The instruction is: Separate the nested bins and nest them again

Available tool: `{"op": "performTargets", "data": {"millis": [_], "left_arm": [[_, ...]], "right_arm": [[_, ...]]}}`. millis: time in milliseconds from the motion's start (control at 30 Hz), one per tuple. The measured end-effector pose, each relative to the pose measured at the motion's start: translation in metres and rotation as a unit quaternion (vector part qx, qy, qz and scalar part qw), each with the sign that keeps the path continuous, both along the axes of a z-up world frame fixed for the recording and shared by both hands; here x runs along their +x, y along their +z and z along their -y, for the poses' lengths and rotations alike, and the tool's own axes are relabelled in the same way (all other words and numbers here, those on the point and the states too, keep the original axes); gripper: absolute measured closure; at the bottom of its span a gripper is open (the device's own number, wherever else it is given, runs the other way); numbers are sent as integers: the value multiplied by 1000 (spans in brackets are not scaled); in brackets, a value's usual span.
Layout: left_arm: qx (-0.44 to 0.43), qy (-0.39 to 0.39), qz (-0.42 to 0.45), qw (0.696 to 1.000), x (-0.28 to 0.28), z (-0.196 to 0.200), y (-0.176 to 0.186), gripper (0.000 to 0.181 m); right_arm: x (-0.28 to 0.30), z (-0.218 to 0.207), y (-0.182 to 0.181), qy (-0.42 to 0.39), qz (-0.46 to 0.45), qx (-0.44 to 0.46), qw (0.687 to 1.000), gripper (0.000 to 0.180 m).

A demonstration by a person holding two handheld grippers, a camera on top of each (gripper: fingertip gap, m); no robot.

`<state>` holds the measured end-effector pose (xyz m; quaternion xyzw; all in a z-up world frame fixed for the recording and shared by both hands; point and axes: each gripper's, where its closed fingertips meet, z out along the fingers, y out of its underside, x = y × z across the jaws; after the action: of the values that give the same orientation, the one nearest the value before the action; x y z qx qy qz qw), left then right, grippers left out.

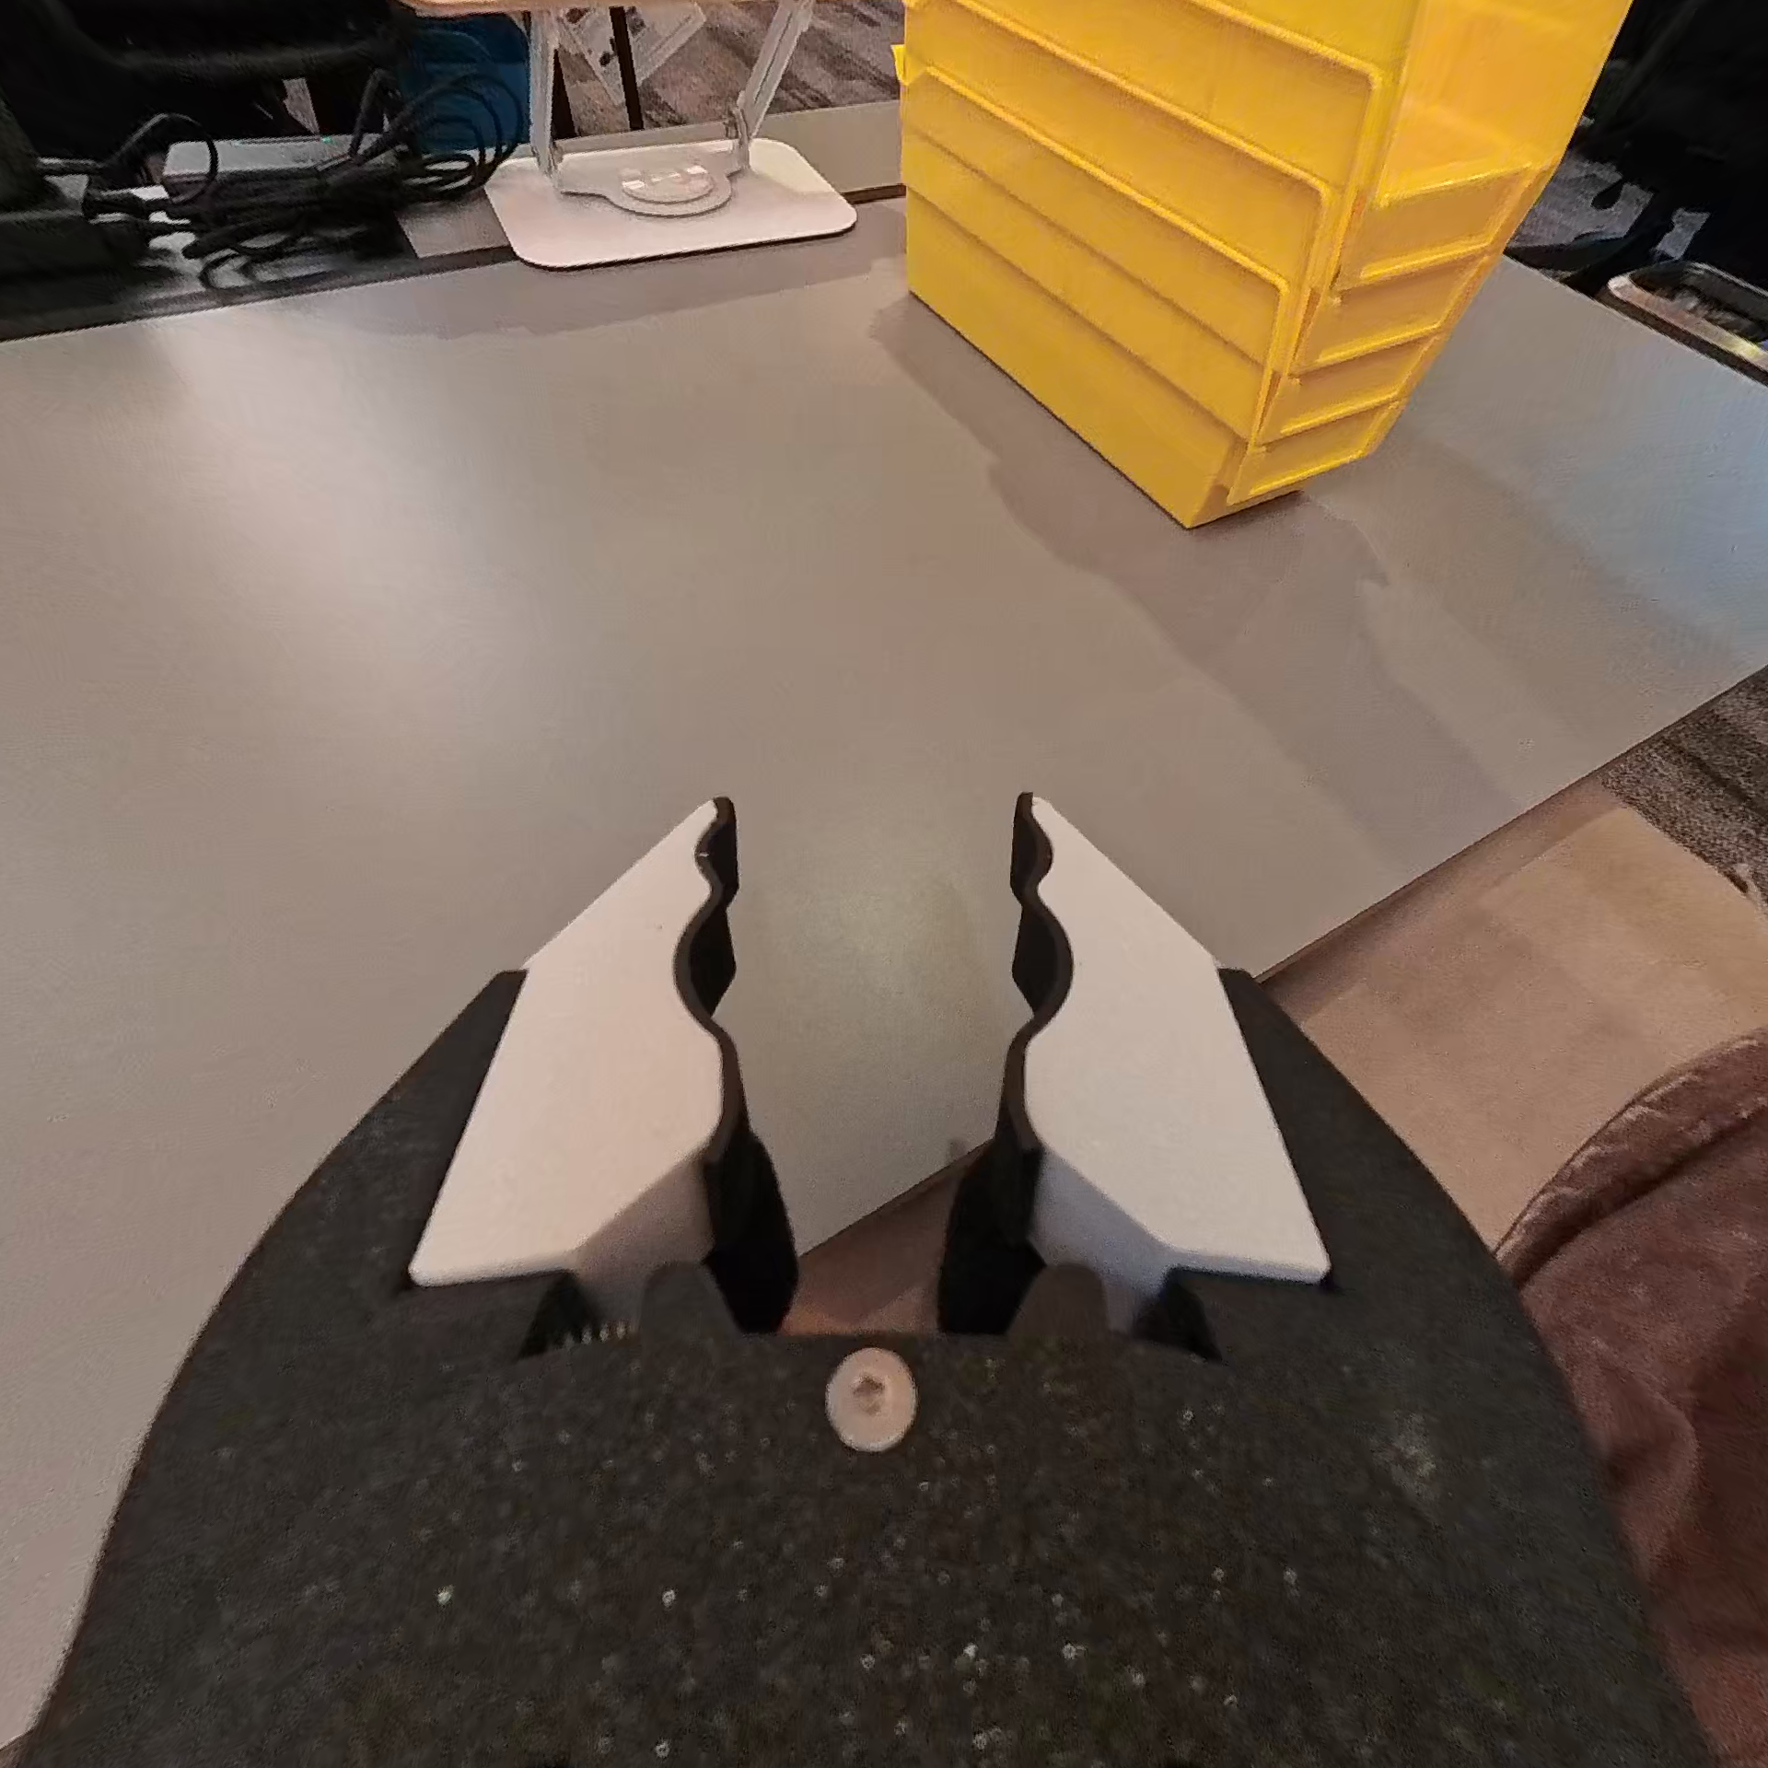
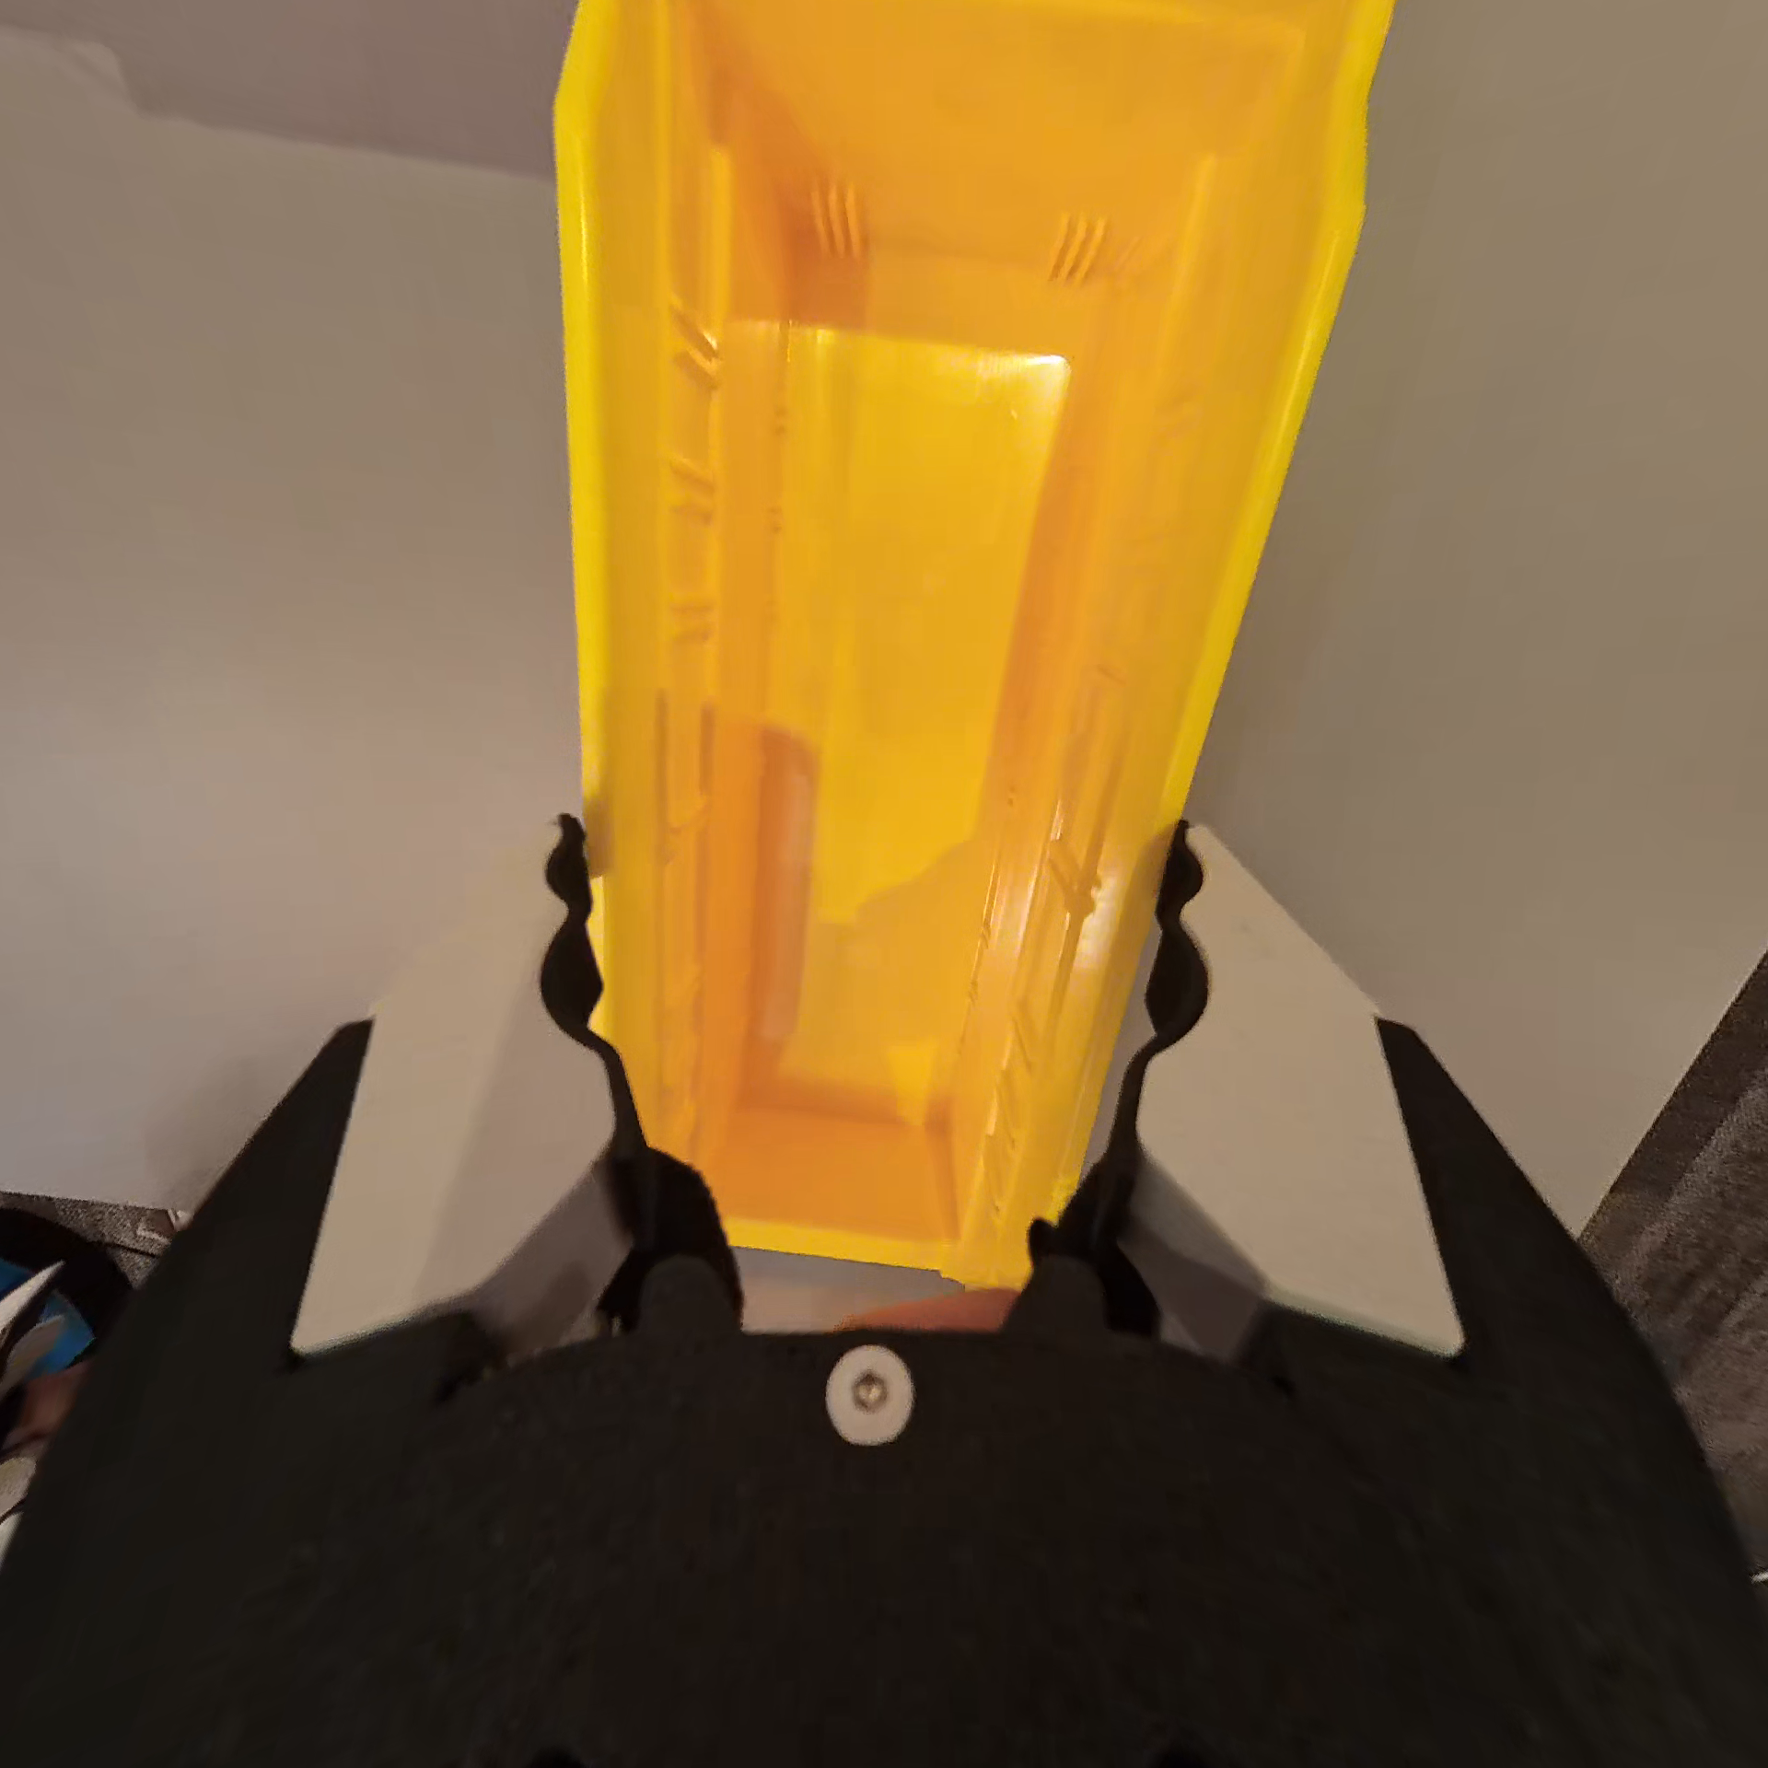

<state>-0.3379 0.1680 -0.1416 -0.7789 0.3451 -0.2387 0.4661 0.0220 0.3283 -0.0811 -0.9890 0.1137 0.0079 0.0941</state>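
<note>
A stack of several nested yellow bins (image 1: pixel 1100 287) stands on the grey table (image 1: pixel 478 593) at the far right in the left wrist view. My left gripper (image 1: pixel 875 813) is open and empty, low over the table near its front edge, well short of the stack. In the right wrist view I look down into the top yellow bin (image 2: pixel 909 574). My right gripper (image 2: pixel 875 842) straddles the near end of this bin, with the black pads (image 2: pixel 569 957) against its two outer side walls. The right gripper does not show in the left wrist view.
A white stand base (image 1: pixel 670 206) and a tangle of black cables (image 1: pixel 239 191) lie at the table's back left. A dark tray (image 1: pixel 1703 297) sits at the far right. The table edge (image 1: pixel 1435 861) runs diagonally on the right, with a brown sleeve (image 1: pixel 1674 1292) beside it.
</note>
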Motion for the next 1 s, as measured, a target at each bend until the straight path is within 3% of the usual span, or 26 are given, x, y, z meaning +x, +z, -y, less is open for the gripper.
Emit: {"op": "performTargets", "data": {"millis": [233, 600, 767, 1000], "left_arm": [[-7, 0, 0, 1000, 0, 0, -2, 126], [-16, 2, 1, 1000, -3, -2, -3, 128], [-13, -1, -2, 1000, -2, 0, -4, 128], [-18, -6, -3, 1000, -1, 2, -5, 127]], "right_arm": [[0, 1, 4, -7, -4, -1, 1000, 88], [4, 7, 21, -25, -13, 1, 1000, 95], [5, 11, 54, -15, -16, 6, 1000, 94], [24, 21, 134, -11, 6, 43, 999, 94]]}}
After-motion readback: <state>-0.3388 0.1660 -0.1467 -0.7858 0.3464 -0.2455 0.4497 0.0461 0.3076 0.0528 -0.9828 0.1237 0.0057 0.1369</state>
